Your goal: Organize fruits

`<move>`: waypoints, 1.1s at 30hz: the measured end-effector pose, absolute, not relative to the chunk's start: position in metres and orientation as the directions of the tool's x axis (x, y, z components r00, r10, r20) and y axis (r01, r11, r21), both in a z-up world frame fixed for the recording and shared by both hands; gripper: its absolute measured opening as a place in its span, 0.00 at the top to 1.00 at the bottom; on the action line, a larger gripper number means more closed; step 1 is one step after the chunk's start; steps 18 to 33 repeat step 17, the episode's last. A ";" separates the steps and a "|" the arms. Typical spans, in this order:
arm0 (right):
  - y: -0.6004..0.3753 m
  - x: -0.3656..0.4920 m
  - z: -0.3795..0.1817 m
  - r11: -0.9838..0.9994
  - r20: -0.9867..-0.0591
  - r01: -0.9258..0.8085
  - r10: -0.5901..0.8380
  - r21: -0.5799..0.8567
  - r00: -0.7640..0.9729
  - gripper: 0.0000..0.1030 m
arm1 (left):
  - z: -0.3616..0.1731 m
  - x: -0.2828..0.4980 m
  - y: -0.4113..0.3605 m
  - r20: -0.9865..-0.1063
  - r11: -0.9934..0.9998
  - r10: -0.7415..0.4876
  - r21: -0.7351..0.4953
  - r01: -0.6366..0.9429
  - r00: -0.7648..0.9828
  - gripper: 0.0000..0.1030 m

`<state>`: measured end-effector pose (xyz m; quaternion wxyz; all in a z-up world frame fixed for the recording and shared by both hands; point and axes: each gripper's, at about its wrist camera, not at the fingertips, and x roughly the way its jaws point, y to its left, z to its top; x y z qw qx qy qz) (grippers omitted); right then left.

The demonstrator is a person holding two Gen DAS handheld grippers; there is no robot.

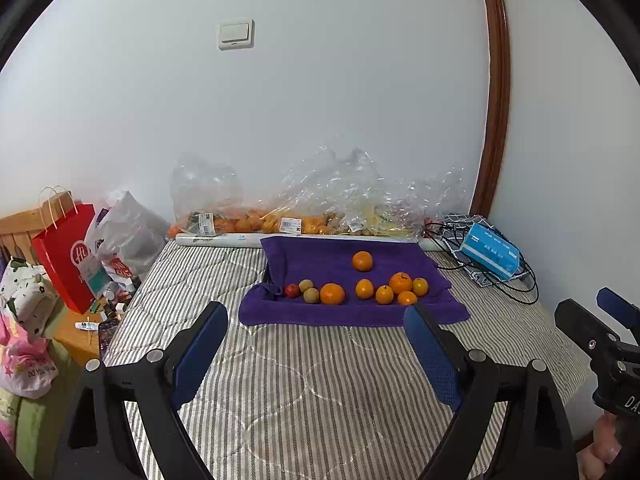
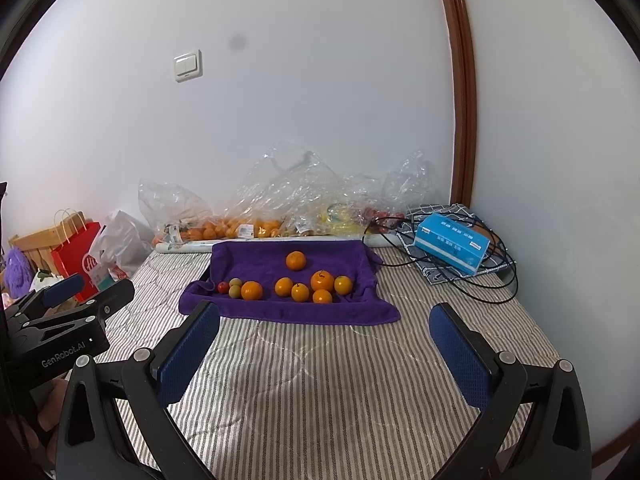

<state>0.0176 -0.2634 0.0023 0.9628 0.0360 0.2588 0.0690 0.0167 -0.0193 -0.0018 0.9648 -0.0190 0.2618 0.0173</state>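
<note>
Grippers first: the left gripper (image 1: 316, 344) hangs over the near part of the striped bed (image 1: 320, 380), its blue-padded jaws spread wide with nothing between them. The right gripper (image 2: 324, 344) hangs beside it at about the same height, jaws equally wide and bare; each gripper shows at the edge of the other's view.

Beyond both, toward the far side of the bed, lies a purple towel (image 1: 320, 252) with its left edge bunched up. The fruits sit on it, well apart from either gripper. At the left end of the near row is a small red fruit (image 1: 292, 290), just beside two greenish-brown fruits (image 1: 309, 291) that touch each other, then a large orange (image 1: 332, 293) touching the nearer of those. Right of a small gap comes a cluster of five oranges (image 1: 394, 289), packed close, the biggest one carrying a dark stem. A lone orange (image 1: 362, 261) rests farther back, apart from the rest.

Along the far edge of the towel runs a pale roll (image 1: 224, 240), and behind it, against the white wall, clear plastic bags (image 1: 320, 200) hold more orange fruit. To the right on the bed, a blue tissue box (image 2: 452, 243) sits on a checked cloth among loops of black cable (image 2: 500, 284). Off the left side of the bed stand a red paper bag (image 1: 66, 256) and a white plastic bag (image 1: 124, 232). A light switch (image 1: 236, 34) is mounted on the wall.
</note>
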 end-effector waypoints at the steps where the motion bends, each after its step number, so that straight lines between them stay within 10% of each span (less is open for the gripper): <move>1: -0.263 0.017 0.002 0.988 -0.492 -0.115 0.152 0.105 0.857 0.00 | -0.002 0.017 -0.019 -0.506 0.999 0.022 -0.028 -0.043 0.862 0.13; 33: -0.261 0.016 0.003 0.987 -0.484 -0.123 0.160 0.106 0.860 0.00 | -0.002 0.018 -0.019 -0.505 0.999 0.029 -0.025 -0.048 0.863 0.13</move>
